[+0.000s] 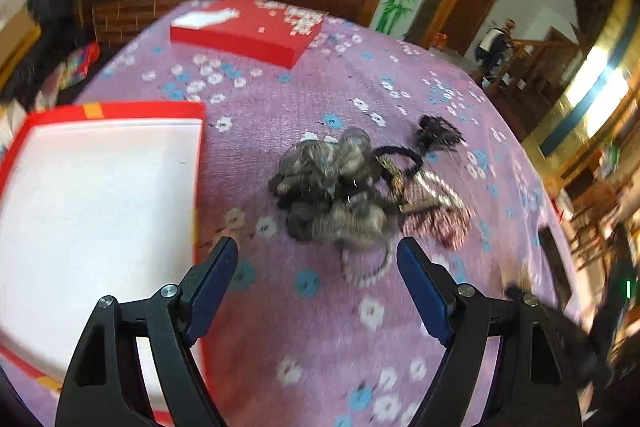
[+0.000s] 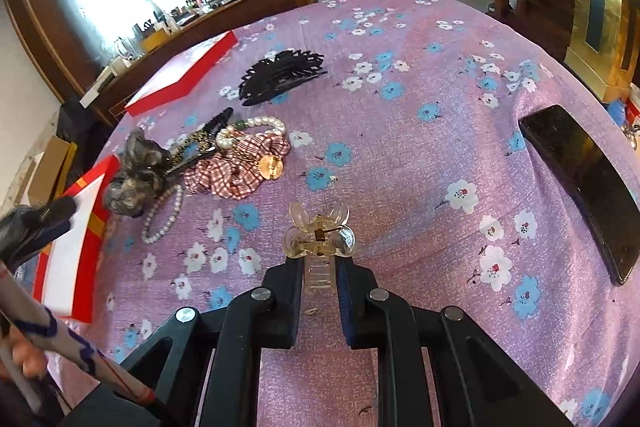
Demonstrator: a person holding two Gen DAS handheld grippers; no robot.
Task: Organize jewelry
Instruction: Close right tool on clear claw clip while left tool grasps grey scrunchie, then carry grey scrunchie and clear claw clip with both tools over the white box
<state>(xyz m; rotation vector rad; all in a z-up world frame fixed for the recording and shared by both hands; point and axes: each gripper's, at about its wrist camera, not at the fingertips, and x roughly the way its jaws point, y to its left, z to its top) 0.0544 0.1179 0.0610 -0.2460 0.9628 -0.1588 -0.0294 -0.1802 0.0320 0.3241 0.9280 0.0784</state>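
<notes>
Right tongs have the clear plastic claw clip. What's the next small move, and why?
Probably carry it left toward the red box with the white inside and release there. The right tongs are shut on the clear plastic claw clip, held off the purple floral cloth, and the box stands open and looks bare. The left tongs hang open near the pile, so they are not in the path.

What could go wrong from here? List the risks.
1. The right tongs pinch the clear claw clip by its toothed end only, so it may twist or slip out.
2. The open left tongs face a tangled pile: the grey scrunchie overlaps the pearl strand, so one grab may drag several pieces.
</notes>
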